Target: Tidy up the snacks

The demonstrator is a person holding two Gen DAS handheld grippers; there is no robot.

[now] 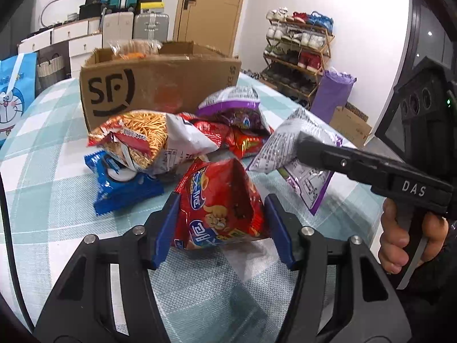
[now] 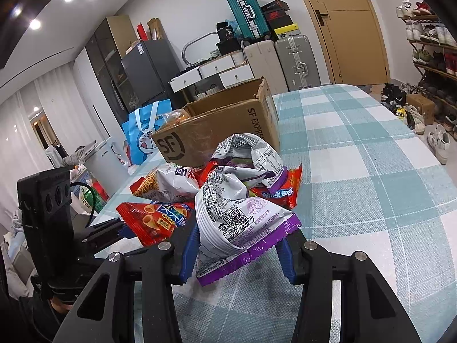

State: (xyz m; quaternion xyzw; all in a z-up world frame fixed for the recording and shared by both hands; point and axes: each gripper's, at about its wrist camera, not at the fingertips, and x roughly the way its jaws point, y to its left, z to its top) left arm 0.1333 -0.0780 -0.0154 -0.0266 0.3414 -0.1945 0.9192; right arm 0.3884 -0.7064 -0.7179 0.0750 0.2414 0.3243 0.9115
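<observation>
My left gripper (image 1: 222, 200) is shut on a red snack bag (image 1: 220, 203), its blue pads pressing both sides just above the cloth. Its pad (image 2: 125, 230) and that red bag (image 2: 151, 223) also show in the right wrist view. My right gripper (image 2: 237, 240) is shut on a crumpled silver-and-purple snack bag (image 2: 228, 217), which hangs off the table at the right (image 1: 288, 154). Behind lies a pile: a noodle snack bag (image 1: 148, 134), a blue packet (image 1: 122, 188), red bags (image 1: 237, 140) and another purple bag (image 1: 228, 105). The open cardboard box (image 1: 160, 85) stands beyond the pile with a snack bag (image 1: 134, 48) inside.
The table wears a teal checked cloth (image 2: 357, 171), bare to the right of the pile. A person's hand (image 1: 400, 243) holds the right gripper's handle. A blue cartoon bag (image 1: 14, 97) hangs at the left; suitcases, drawers and a shoe rack (image 1: 300, 51) stand beyond the table.
</observation>
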